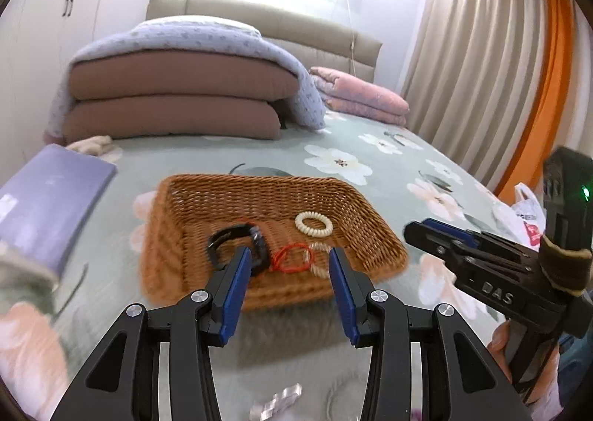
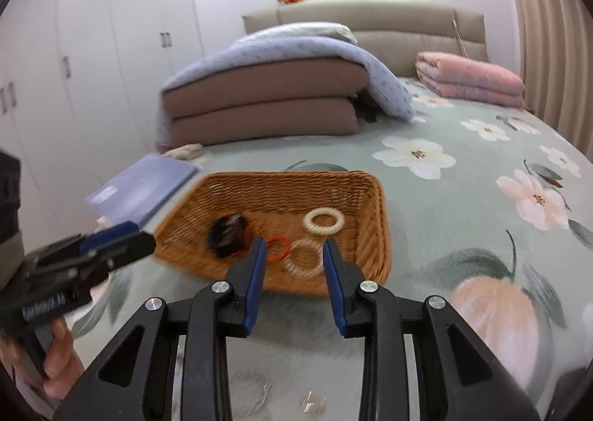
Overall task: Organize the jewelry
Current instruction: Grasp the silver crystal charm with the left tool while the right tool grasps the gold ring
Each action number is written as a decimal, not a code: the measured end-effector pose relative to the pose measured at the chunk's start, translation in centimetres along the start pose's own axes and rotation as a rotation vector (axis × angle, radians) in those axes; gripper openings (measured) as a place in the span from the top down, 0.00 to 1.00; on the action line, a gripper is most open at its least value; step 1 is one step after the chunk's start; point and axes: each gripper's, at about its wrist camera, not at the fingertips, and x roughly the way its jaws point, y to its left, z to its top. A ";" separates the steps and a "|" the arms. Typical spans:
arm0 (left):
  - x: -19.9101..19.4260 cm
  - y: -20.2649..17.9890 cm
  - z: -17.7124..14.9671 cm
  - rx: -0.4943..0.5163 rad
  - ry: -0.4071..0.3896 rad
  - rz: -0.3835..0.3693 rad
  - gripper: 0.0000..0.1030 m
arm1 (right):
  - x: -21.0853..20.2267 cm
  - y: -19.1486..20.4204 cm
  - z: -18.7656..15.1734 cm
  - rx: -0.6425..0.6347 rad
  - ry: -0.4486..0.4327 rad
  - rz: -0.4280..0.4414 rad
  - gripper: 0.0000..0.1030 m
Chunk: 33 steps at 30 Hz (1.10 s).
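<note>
A wicker basket [image 1: 178, 213] [image 2: 381, 206] lies on the flowered bedspread. In it are a cream spiral ring [image 1: 314, 223] [image 2: 323, 221], a black band [image 1: 237, 241] [image 2: 228, 235], a red cord bracelet [image 1: 292, 257] [image 2: 278, 246] and a clear bead bracelet [image 1: 319, 265] [image 2: 302, 259]. My left gripper [image 1: 290, 252] hovers open just short of the basket's near edge, holding nothing. My right gripper [image 2: 294, 244] is likewise open and empty, before the near right part of the basket. Each gripper shows in the other's view, right gripper [image 1: 422, 232] and left gripper [image 2: 122, 239]. Clear pieces [image 1: 276, 402] [image 2: 252, 391] lie on the bed under the grippers.
A purple flat box [image 1: 48, 198] [image 2: 148, 187] lies left of the basket. Folded brown and blue quilts [image 1: 174, 105] and a pink quilt [image 1: 359, 94] are stacked at the headboard. Curtains and a plastic bag [image 1: 530, 213] are on the right, and a wardrobe [image 2: 92, 68] is on the left.
</note>
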 end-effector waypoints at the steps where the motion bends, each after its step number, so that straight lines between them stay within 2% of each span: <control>1: -1.1 0.1 -0.3 -0.005 -0.004 -0.004 0.56 | -1.2 0.6 -0.9 -0.010 -0.007 0.000 0.58; 4: -4.7 0.2 -2.3 -0.021 -0.010 -0.013 0.56 | -3.9 1.8 -3.3 -0.037 -0.019 0.006 0.45; 7: -7.1 0.2 -4.5 -0.026 0.000 -0.008 0.56 | -5.5 2.6 -5.9 -0.090 -0.008 -0.033 0.45; 11: -8.7 0.8 -8.5 -0.032 0.050 -0.005 0.57 | -6.0 2.0 -9.2 -0.101 0.050 -0.038 0.45; 14: -7.8 1.3 -10.9 -0.029 0.117 -0.013 0.57 | -5.5 0.1 -10.9 -0.055 0.103 -0.052 0.45; 19: -5.2 0.9 -13.6 0.012 0.243 -0.080 0.57 | -3.9 -3.8 -11.6 0.054 0.168 -0.077 0.46; 24: -3.6 0.5 -14.2 0.054 0.275 -0.076 0.57 | -1.9 -5.5 -12.2 0.106 0.233 -0.079 0.49; 27: -2.9 0.1 -14.2 0.089 0.289 -0.067 0.57 | -0.9 -5.0 -12.0 0.086 0.270 -0.056 0.50; 31: -1.7 -0.5 -13.7 0.134 0.315 -0.064 0.58 | 0.5 -2.8 -11.4 -0.020 0.301 -0.047 0.52; 33: -1.2 -0.7 -13.8 0.151 0.335 -0.082 0.61 | 1.4 -2.1 -11.3 -0.082 0.324 -0.065 0.56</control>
